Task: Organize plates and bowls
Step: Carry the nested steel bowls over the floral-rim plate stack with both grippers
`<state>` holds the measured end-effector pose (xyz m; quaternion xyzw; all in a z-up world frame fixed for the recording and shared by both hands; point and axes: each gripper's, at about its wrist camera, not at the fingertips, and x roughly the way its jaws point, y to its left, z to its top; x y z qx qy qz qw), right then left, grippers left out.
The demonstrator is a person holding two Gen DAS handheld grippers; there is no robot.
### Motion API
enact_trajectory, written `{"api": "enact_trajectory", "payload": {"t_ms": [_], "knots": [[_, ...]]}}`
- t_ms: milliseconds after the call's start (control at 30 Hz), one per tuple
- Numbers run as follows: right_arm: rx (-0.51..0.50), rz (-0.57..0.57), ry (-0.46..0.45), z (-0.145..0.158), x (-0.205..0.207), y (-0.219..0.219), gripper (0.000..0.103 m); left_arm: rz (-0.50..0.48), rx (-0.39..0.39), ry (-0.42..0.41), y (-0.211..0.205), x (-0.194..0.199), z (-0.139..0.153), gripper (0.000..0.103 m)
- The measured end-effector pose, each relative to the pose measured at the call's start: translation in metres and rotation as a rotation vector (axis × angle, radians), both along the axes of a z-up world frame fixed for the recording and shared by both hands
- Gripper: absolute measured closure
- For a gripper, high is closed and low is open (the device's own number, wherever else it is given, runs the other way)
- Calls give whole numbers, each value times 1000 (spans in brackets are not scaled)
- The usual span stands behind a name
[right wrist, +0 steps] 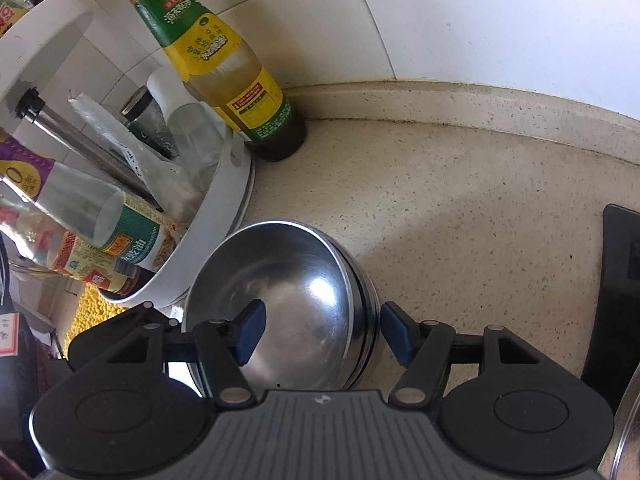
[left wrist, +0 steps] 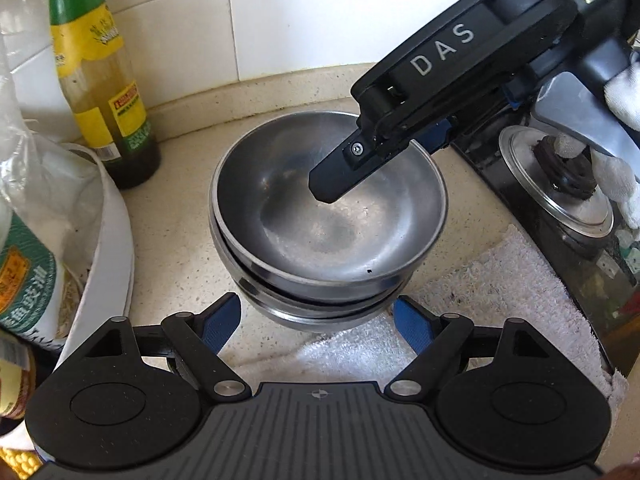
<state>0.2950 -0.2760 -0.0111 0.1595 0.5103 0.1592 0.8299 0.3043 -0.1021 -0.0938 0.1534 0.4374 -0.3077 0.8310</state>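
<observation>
Nesting round steel bowls (left wrist: pixel 328 216), speckled ctr (left wrist: pixel 168 248)

A sauce bottle (right wrist: pixel 224 64) stands at the counter's (right wrist: pixel 460 216) back edge, beside a white tub (right wrist: pixel 224 216) of jars; a white towel (left wrist: pixel 500 300) lies at its front.

Stacked bowls (left wrist: pixel 328 216) on counter (left wrist: pixel 180 248), bottle (left wrist: pixel 108 92) behind-left

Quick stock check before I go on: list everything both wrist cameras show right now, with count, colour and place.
steel bowls: at least two, silver, nested on the counter
sauce bottle: one, green-yellow label, by the tiled wall
white tub: one, holding bottles and bags, left of the bowls
towel: one, white, partly under the bowls
pot lid: one, silver, right of the bowls
left gripper: open, near the stack
right gripper: open, straddling the bowl rims
</observation>
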Motion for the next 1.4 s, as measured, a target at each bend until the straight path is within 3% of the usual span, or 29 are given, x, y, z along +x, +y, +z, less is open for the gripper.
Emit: {"api": "enact_trajectory", "payload": {"t_ms": [433, 700, 1033, 1200, 1233, 1400], "knots": [[10, 20, 37, -16, 12, -5, 35, -57, 17, 11, -10, 17, -14, 3], [-19, -48, 41, -20, 13, -25, 33, -76, 63, -4, -37, 28, -17, 1], [7, -93, 38, -24, 23, -53, 32, -168, 118, -56, -69, 43, -26, 0], [91, -81, 55, -36, 30, -54, 30, -207, 151, -65, -77, 53, -39, 0], [102, -83, 53, -38, 30, -54, 26, -206, 145, -63, -79, 55, -41, 0], [96, -98, 53, -37, 30, -57, 26, -192, 125, -63, -81, 58, -42, 0]]}}
